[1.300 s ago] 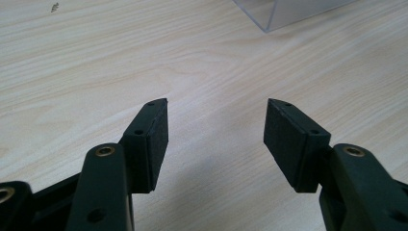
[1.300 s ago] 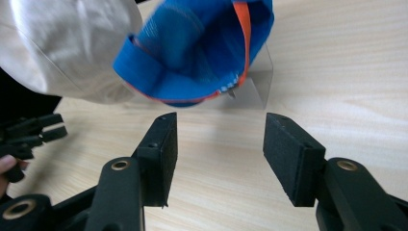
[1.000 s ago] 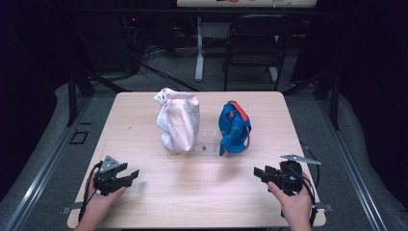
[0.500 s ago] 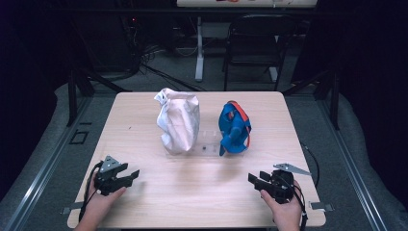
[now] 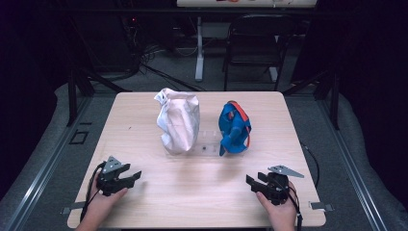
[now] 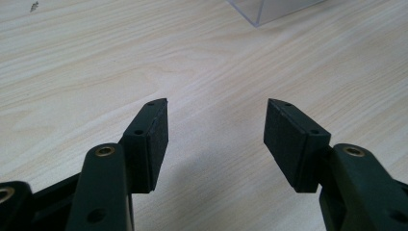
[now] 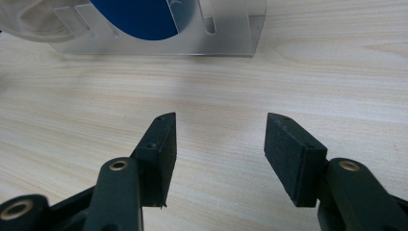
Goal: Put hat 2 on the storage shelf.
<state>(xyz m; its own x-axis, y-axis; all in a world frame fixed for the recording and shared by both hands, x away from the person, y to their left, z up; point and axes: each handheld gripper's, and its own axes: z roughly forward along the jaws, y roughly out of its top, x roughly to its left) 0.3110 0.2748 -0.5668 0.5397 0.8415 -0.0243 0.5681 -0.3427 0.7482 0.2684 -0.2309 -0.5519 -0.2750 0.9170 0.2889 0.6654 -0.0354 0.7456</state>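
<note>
A crumpled white bag (image 5: 178, 120) and a blue bag with orange trim (image 5: 234, 127) stand on a clear acrylic stand (image 5: 207, 144) mid-table. My left gripper (image 5: 132, 176) rests near the front left edge, open, nothing between its pads (image 6: 216, 137). My right gripper (image 5: 251, 182) is at the front right, open and empty (image 7: 219, 144). In the right gripper view the clear stand (image 7: 226, 33) and the blue bag (image 7: 139, 17) lie ahead. A corner of the clear stand (image 6: 269, 9) sits at the top of the left gripper view.
The wooden table (image 5: 144, 106) has bare wood in front of the stand and between both grippers. A black chair (image 5: 255, 43) and a white table leg (image 5: 199, 48) stand beyond the far edge. Cables trail from both grippers.
My right gripper has moved toward the front edge and slightly left. The left gripper and both bags stayed still.
</note>
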